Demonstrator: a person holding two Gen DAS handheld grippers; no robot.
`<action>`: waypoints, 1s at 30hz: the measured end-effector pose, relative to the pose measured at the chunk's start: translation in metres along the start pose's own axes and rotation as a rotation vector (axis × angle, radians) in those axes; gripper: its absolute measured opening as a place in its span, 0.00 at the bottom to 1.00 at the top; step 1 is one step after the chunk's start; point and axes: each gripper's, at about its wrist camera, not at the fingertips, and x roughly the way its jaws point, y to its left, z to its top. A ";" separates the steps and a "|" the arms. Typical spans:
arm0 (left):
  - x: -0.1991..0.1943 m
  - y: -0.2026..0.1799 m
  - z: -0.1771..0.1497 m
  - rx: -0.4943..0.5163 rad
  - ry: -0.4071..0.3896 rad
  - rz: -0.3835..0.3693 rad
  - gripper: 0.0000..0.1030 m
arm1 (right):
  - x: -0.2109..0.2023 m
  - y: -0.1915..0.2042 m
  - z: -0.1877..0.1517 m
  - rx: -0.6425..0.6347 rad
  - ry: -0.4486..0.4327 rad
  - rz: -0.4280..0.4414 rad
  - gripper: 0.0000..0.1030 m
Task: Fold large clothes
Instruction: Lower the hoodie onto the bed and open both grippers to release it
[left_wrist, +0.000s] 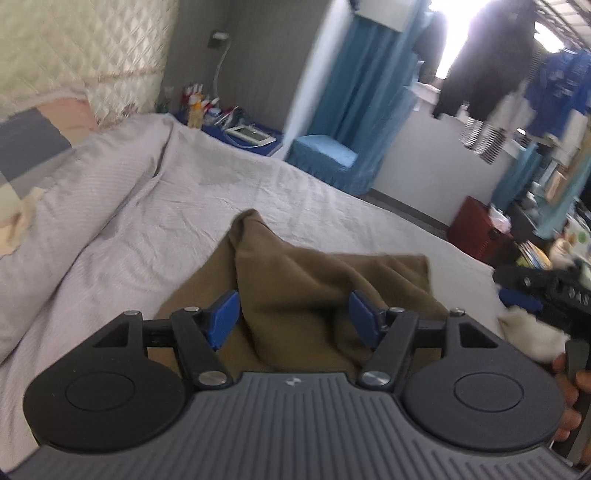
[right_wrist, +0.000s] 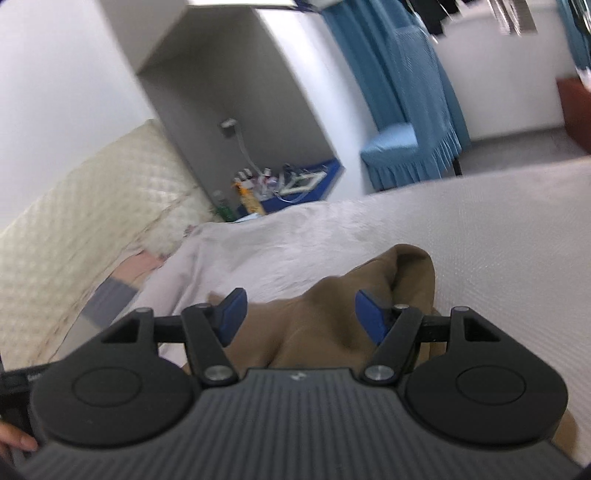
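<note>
**Both grippers over the brown garment**

You are holding the left gripper with jaws wide; the right gripper is gaping wide too, gripping nothing; the brown garment is lying bunched on the bed, under both.

My left gripper's body hides the brown garment's near edge at 6 o'clock; the bottles at 11 o'clock blur.
</note>
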 end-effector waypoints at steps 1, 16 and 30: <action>-0.021 -0.006 -0.009 0.019 -0.010 0.003 0.69 | -0.014 0.008 -0.003 -0.012 -0.005 0.005 0.67; -0.209 -0.058 -0.160 0.034 -0.104 0.019 0.69 | -0.185 0.083 -0.100 -0.236 -0.019 0.039 0.67; -0.193 -0.062 -0.236 0.004 -0.062 -0.016 0.66 | -0.197 0.073 -0.169 -0.188 0.124 0.008 0.67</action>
